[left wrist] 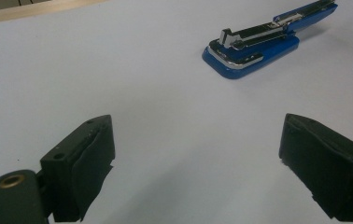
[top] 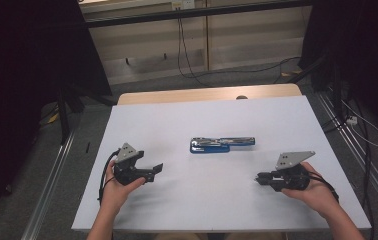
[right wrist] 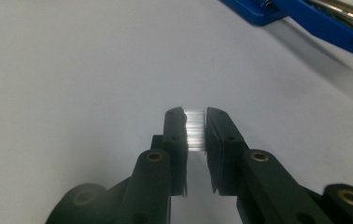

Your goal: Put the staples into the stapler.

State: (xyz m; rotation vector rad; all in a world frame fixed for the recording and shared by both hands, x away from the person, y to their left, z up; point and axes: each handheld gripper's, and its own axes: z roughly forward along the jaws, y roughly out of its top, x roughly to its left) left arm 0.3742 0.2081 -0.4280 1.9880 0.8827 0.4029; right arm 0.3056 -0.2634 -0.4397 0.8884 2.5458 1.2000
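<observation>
- The white bench (top: 202, 200) lies bare around both grippers; the blue-and-chrome metal stapler (top: 222, 144), opened out flat, sits ahead, between them, well apart from each.
- In the right gripper view the stapler (right wrist: 314, 18) is cut off at the top edge.
- The left gripper (top: 153, 171) stands wide and empty; the right gripper (top: 258, 178), held level, pinches a small silvery strip of staples (right wrist: 195, 130).

The left gripper (left wrist: 198, 163) hangs low over the white table (left wrist: 95, 70), its two black jaws spread wide with nothing between them. Beyond them, toward the upper right, a blue stapler (left wrist: 263, 44) lies opened out flat, well apart from both jaws.
</observation>
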